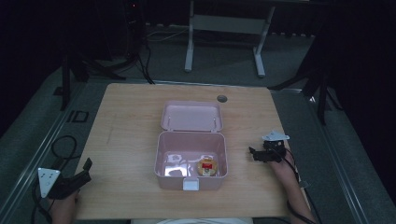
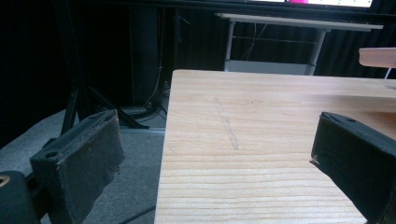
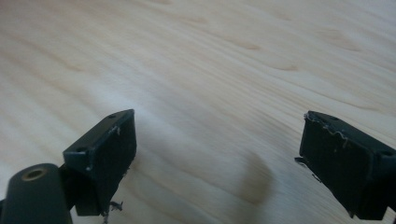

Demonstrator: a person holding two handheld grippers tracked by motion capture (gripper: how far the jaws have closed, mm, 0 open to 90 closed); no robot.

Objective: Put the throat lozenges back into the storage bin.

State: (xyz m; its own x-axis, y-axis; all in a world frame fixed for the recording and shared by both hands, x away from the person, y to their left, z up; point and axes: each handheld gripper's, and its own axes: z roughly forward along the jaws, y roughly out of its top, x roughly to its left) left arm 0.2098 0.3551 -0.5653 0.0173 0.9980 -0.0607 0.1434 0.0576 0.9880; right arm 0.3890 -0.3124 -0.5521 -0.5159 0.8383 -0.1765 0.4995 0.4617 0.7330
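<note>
**Inspector A:** High view first. A pale pink plastic lunch box [image 1: 191,161] sits mid-way across the light wooden counter [image 1: 126,121], its hinged lid [image 1: 192,115] thrown back and standing open behind it. Inside, toward the right front corner, lies a small round yellow item with a red label [image 1: 207,167]; the remaining floor of the box looks bare apart from reflections. The left gripper [image 1: 84,170] rests at the counter's near left corner, well apart from the box. The right gripper [image 1: 254,153] sits near the box's right wall, not touching it.

**Inspector B:** Left gripper view?

**Inspector A:** Jaws spread wide, nothing between them, aimed along the counter's left edge [image 2: 166,140]. A corner of the pink lid [image 2: 378,57] appears far right.

**Inspector B:** Right gripper view?

**Inspector A:** Jaws likewise spread, empty, pointed down at bare wood grain [image 3: 210,70].

**Inspector B:** Progress?

**Inspector A:** In my judgement, the round item is already placed. The lid and the white front latch [image 1: 191,185] remain unclosed; closing appears outstanding.
</note>
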